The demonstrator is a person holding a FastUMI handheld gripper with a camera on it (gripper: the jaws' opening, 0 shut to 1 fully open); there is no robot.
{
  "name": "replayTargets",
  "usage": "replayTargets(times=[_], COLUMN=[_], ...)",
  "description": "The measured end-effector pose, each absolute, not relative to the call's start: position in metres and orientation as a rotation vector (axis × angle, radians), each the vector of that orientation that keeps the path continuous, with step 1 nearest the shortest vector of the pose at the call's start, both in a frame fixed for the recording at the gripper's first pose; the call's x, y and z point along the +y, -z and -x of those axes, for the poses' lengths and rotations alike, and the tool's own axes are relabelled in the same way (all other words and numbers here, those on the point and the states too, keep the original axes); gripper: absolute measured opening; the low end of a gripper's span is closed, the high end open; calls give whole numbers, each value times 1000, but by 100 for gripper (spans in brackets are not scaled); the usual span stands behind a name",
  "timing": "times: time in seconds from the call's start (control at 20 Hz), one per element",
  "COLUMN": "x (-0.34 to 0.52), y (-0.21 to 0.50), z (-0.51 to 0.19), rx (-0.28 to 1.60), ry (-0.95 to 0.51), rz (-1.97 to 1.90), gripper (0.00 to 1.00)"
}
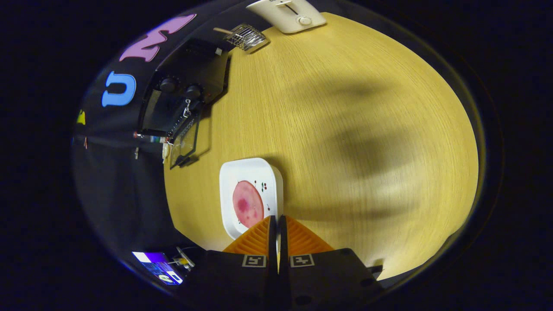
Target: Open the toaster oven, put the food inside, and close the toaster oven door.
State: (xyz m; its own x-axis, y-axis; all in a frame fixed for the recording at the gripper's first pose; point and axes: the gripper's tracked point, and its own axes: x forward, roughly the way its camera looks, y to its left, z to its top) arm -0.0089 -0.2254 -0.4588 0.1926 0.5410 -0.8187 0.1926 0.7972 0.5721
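A white square plate (252,172) carries a round pink slice of meat (248,204) and lies on the wooden table just ahead of my fingers. My gripper (277,219) is shut, and its tips pinch the plate's near rim. Beyond the plate, against the booth wall, stands the black toaster oven (190,73) with two knobs on its front. Its glass door (185,140) hangs open toward the table. The oven's inside is dark and I cannot make out anything in it.
A white pop-up toaster (289,15) stands at the table's far edge, and a small wire rack (246,36) with a wooden handle lies beside the oven. The wooden table (345,129) stretches wide beyond the plate. A lit screen (157,268) sits low by my fingers.
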Motion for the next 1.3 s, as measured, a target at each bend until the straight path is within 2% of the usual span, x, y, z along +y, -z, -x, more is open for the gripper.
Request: replayTargets(times=[0.3, 0.55, 1.05, 1.3], x=[-175, -95, 34, 60], y=[418, 378, 362, 382], z=[25, 7, -73, -124], rx=[1314, 1210, 995, 906], ry=[-240, -160, 98, 230], rz=[-824, -964, -1185, -1242], gripper=[6, 6, 6, 6])
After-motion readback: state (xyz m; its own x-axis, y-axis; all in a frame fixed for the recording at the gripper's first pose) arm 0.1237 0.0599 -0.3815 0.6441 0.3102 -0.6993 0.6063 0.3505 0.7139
